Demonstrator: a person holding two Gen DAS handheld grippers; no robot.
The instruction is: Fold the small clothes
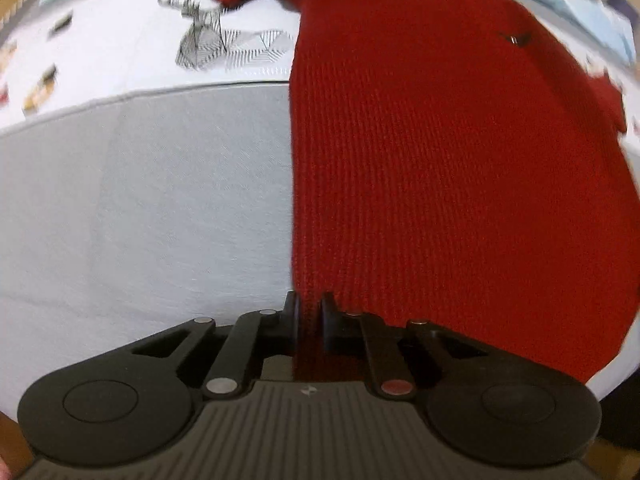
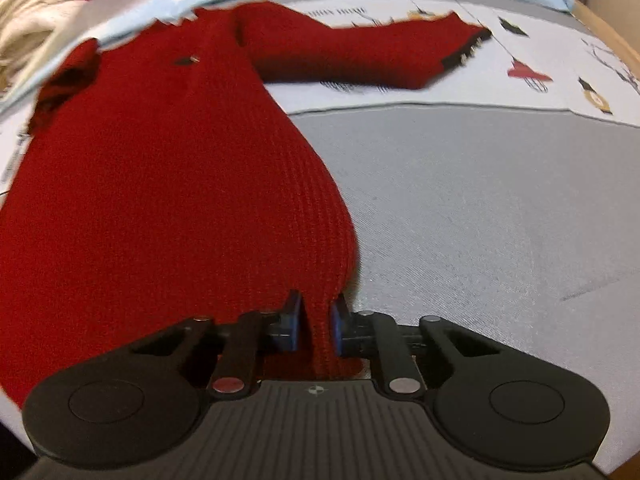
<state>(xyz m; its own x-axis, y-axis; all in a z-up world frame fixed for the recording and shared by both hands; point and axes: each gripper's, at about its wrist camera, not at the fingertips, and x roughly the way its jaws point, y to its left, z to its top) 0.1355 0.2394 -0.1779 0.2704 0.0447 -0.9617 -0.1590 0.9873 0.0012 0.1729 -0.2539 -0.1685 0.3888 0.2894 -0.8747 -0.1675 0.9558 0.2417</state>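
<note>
The red knit sweater is lying spread flat on a grey cloth surface, its hem reaching toward both cameras and its body extending away toward the far edge of that surface. Beyond the grey area, a white printed sheet with line drawings is covering the far part of the surface, and the upper half of the sweater is resting on it.

The left gripper is pointing steeply down at the near hem. Its jaws are standing close together and are pinching a narrow strip of the red knit at the sweater's left side edge; the fabric is filling the slot between the black pads.

The right gripper is likewise pointing down at the hem. Its blue-faced pads are clamping a fold of the red knit at the sweater's right side edge, with the cloth bunching between them.

In the right wrist view, one sleeve is lying out across the printed sheet toward the right edge, ending in a dark cuff. A pile of pale fabric is sitting at the far left corner, apart from the sweater.
</note>
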